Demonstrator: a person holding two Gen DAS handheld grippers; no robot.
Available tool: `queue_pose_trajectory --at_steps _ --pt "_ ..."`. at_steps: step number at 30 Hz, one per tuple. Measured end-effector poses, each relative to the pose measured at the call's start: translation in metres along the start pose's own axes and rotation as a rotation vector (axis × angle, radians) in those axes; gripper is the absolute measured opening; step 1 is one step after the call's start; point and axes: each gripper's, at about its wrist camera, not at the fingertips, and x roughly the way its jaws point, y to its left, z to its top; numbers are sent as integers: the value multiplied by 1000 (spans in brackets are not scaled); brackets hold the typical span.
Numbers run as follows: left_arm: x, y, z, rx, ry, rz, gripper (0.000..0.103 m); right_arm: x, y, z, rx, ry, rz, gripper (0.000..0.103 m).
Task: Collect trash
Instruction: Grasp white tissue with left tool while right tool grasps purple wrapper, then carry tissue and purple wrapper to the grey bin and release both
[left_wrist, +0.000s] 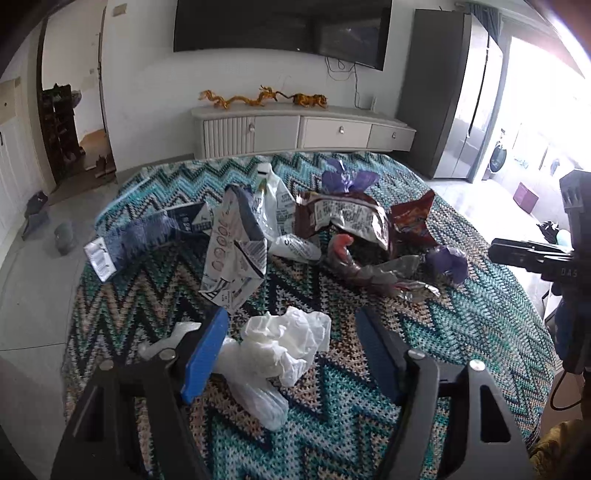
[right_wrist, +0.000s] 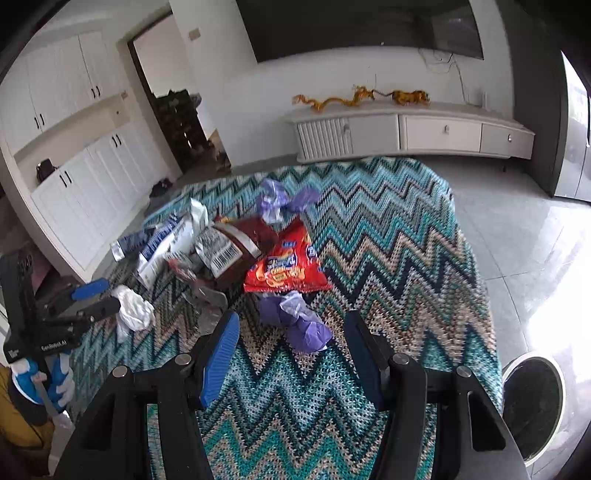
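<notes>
Left gripper (left_wrist: 291, 350) is wide and empty, straddling the tissue (left_wrist: 286, 341) on the blanket (left_wrist: 461, 325); right gripper (right_wrist: 291, 350) gapes before the purple wrapper (right_wrist: 299, 321). Drop lower, probably, before pinching each.

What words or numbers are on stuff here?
"GenRobot.AI": on the left claw's black body.
"DAS": on the right claw's body; the rest is cut off.
Red snack bag: print too blurred to read.
White carton: print too blurred to read.
</notes>
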Motion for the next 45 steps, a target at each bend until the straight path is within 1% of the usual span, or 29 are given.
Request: queue_pose_trajectory --at_steps 3,5,8,10,11,13,15,16,18,24,27,29,33,35,38,40,42,45 --pt "11 -1 -4 -2 37 -28 52 17 -3 -1 2 38 4 57" --pt "17 -2 -5 -5 56 -44 36 29 -4 -2 -2 63 1 57" --pt "20 -7 -8 3 64 -55 24 41 -7 -3 -2 87 0 57" --pt "21 -12 -10 16 69 -56 20 47 -8 -4 -7 100 -3 57" --pt "20 -15 -11 23 67 -52 19 49 -8 -4 -9 106 -1 57" --pt "17 -20 -11 27 61 -53 17 52 -9 -6 -7 110 2 50" --pt "13 -24 -11 23 49 -52 17 54 -11 -8 -2 116 23 30" --pt "10 -25 -11 19 43 -52 17 53 -12 -9 3 119 38 26" --pt "1 -28 -11 11 25 -47 17 50 -13 -12 12 118 56 21" --pt "-25 -34 -5 -8 -25 -41 16 18 -6 -22 6 77 107 20" --pt "-36 -44 2 -1 -48 -38 16 -5 -4 -25 -2 41 125 20" --pt "-41 -53 9 6 -59 -51 16 -22 -6 -28 5 10 134 20" --pt "-46 -87 30 51 -75 -91 16 -58 -25 -33 51 -62 131 20" --pt "-44 -110 43 85 -76 -120 16 -78 -42 -38 78 -101 110 20" --pt "-34 -153 64 151 -69 -175 16 -107 -75 -48 124 -150 51 20" --pt "-23 -187 77 196 -57 -216 16 -124 -105 -61 173 -174 -7 20" --pt "-8 -228 90 247 -36 -264 16 -138 -134 -74 227 -190 -57 20" --pt "17 -289 99 315 4 -320 16 -155 -182 -98 324 -199 -148 20"
